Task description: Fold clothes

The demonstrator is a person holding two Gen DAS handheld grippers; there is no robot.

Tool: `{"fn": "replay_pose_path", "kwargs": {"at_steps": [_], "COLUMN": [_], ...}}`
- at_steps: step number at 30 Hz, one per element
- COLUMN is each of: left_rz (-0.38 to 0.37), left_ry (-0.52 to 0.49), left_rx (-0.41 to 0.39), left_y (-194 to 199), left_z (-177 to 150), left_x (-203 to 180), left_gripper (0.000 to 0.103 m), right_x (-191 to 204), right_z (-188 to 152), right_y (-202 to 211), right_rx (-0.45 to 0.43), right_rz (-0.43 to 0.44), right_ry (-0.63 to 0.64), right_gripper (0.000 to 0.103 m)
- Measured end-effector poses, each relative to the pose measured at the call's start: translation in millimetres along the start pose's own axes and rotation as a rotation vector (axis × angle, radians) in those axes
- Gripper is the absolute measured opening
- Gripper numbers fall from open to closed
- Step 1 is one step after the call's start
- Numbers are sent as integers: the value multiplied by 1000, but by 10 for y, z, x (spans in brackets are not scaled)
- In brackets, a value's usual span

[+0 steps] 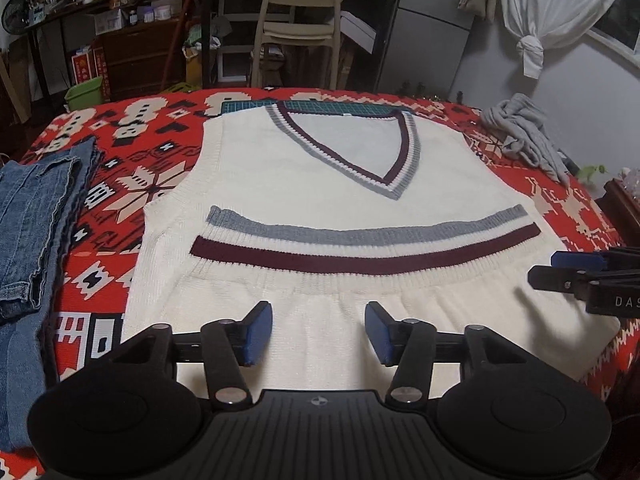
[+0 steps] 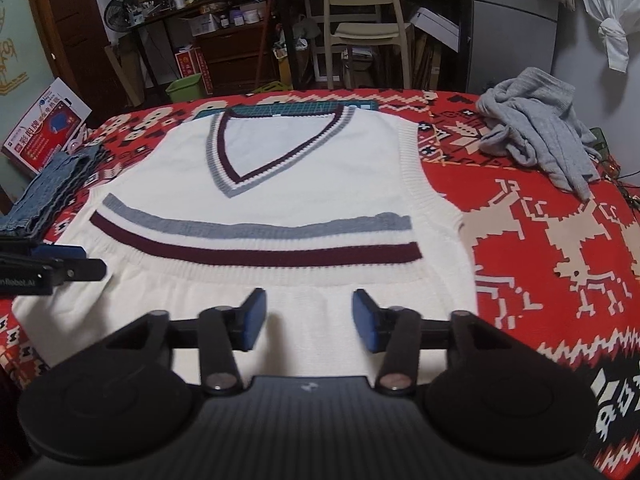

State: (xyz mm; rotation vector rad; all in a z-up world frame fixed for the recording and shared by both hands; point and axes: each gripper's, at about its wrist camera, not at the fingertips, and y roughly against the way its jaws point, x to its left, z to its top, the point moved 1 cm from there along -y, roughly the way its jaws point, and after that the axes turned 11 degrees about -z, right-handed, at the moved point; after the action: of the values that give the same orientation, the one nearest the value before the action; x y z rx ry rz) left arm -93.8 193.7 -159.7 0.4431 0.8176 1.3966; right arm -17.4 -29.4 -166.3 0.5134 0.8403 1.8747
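Red patterned cloth (image 1: 132, 184) covers the table I'm working over, with snowflake and reindeer figures woven in. Taking the one cream knit vest (image 1: 320, 184) as my landmark: it lies flat in the middle of the cloth, V-neck at the far end, its lower part folded up so the hem with two stripes, one grey and one maroon, crosses its middle.

Nearest me, my left gripper (image 1: 319, 332) sits over the vest's near folded edge, jaws released, blue pads apart with only bare knit showing between them. My right gripper (image 2: 309, 320) is likewise over the near edge, to the right of the left one, jaws parted and gripping nothing.

Left of the vest lies one folded denim garment (image 1: 36, 224), apart from it. Right of the vest and farther back sits one crumpled grey garment (image 2: 536, 128). Beyond the vest's neckline a green cutting mat (image 1: 320, 107) peeks out. Past the table stands one pale chair (image 2: 360, 12) among cluttered shelves.
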Motion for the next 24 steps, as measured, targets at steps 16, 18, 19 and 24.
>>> {"fn": "replay_pose_path", "kwargs": {"at_steps": [16,18,19,24], "left_rz": [94,106,114,119], "left_ry": [-37,-31,-31,-26], "left_rx": [-17,-10,-9,-8], "left_y": [69,105,126,250], "left_z": [-225,-266,-285,-363], "left_x": [-158,-129,-115,-103], "left_gripper": [90,91,91,91], "right_x": [265,216,193,81], "right_z": [-226,-283,-314,-438], "right_y": [111,138,153,262], "right_rx": [-12,4,12,34], "right_rz": [-32,-44,-50,-67], "right_ry": [54,46,42,36], "right_gripper": [102,102,102,102]}}
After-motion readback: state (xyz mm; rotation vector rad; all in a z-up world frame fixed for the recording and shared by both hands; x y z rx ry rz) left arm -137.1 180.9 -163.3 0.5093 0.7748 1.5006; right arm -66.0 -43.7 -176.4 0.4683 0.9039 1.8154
